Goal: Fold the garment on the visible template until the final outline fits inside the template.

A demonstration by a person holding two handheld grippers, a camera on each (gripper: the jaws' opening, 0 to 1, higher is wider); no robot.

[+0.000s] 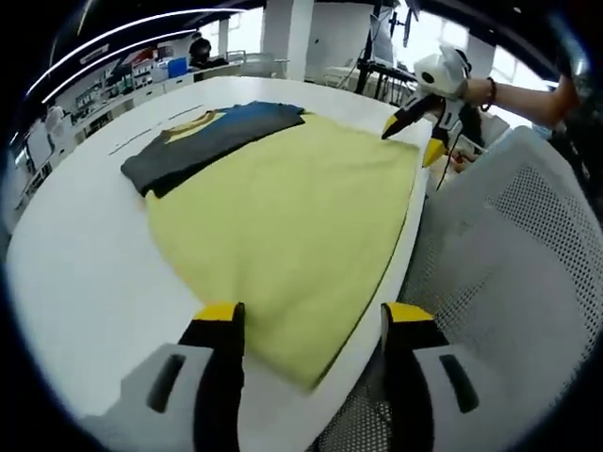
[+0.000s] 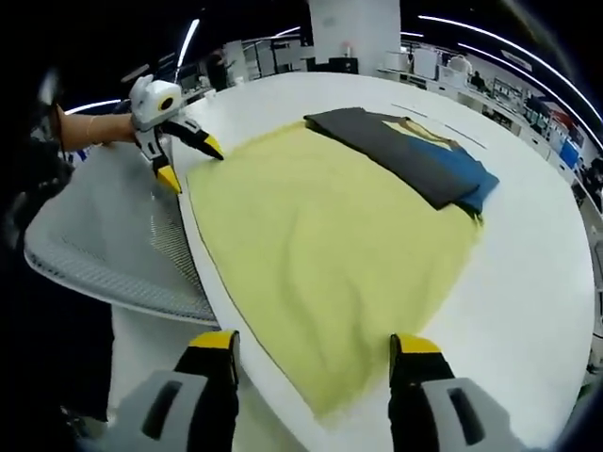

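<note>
Desk (image 1: 75,282) surface, white and rounded, carries a dark grey folded garment (image 1: 203,141) with blue and yellow patches at its far left in the left gripper view, overlapping the far edge of a large pale yellow cloth (image 1: 292,226) spread flat toward the near rim. Left gripper (image 1: 311,330) hovers over the cloth's near corner, fingers (image 1: 221,325) spread apart and holding nothing. Further right, a grey mesh chair (image 1: 509,282) stands beside the desk, and the right gripper (image 1: 415,127) points at the cloth's far corner, its fingers apart and likewise unladen.
</note>
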